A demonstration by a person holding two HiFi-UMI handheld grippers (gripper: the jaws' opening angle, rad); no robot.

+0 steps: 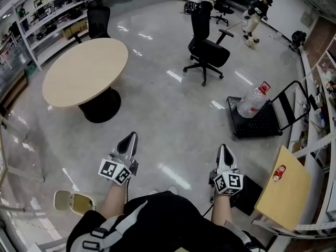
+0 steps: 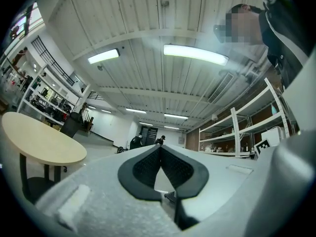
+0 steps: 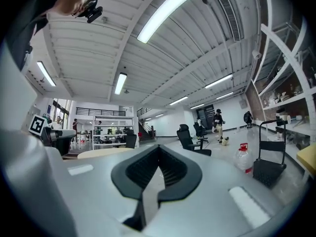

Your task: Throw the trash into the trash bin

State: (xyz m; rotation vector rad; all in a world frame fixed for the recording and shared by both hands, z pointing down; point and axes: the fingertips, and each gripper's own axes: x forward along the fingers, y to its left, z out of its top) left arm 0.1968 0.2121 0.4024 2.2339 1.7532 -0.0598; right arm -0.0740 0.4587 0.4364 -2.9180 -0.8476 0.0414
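Observation:
A red can point(image 1: 279, 172) lies on a small wooden table point(image 1: 286, 193) at the right. A pale, low container with a flipped-up lid point(image 1: 73, 201) sits on the floor at the lower left; whether it is the trash bin I cannot tell. My left gripper point(image 1: 130, 139) and right gripper point(image 1: 225, 150) are held out side by side over the floor, pointing forward. In the left gripper view the left gripper point(image 2: 161, 147) has its tips touching and nothing between them. The right gripper point(image 3: 159, 147) is likewise shut and empty. Neither is near the can.
A round beige table point(image 1: 86, 70) stands ahead left, a black office chair point(image 1: 207, 46) ahead. A black cart point(image 1: 262, 119) carries a large water bottle point(image 1: 253, 100) ahead right. Shelving lines both walls. A person point(image 1: 255, 14) is at the far back. A dark box point(image 1: 247, 193) lies by my right leg.

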